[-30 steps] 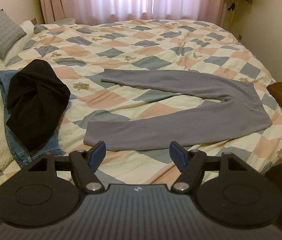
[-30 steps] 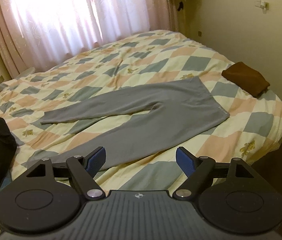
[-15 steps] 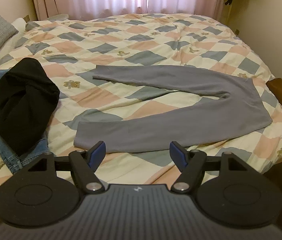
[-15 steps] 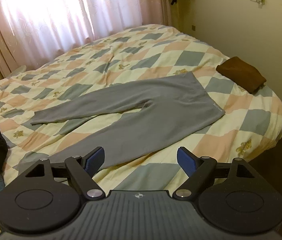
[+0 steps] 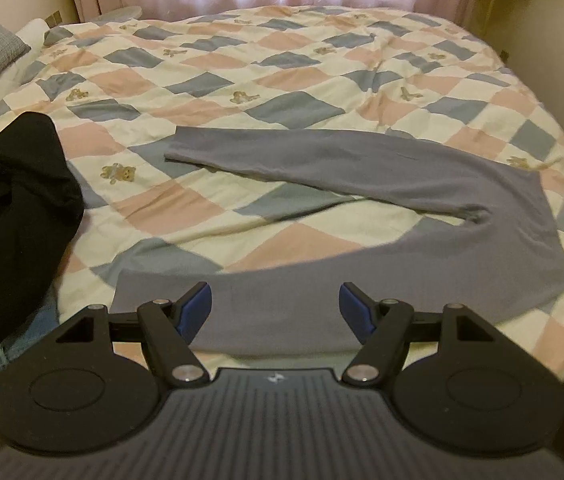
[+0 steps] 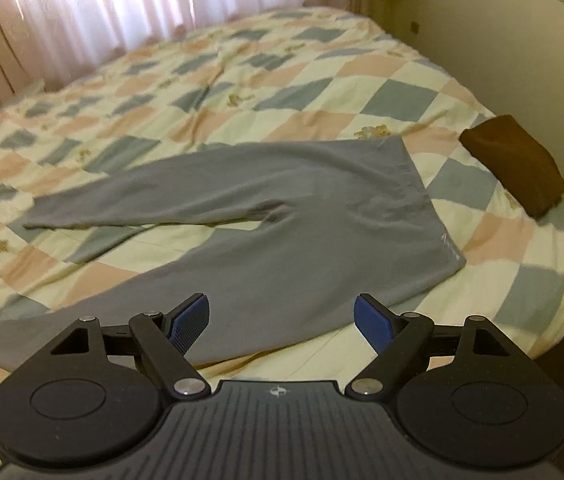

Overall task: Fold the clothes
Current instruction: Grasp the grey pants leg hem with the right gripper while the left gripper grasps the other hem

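Grey trousers [image 5: 422,240] spread flat on quilt [image 5: 241,64], long axis left-right, waistband right, legs splayed left. Near leg just ahead of left gripper [image 5: 275,307]; waistband end nearer right gripper [image 6: 282,322]. Both held with jaws apart, empty.

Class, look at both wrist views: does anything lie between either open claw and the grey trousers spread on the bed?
Nothing visible does. The left claw and right claw both look straight onto the grey trousers. The black garment and brown folded cloth lie off to the sides.
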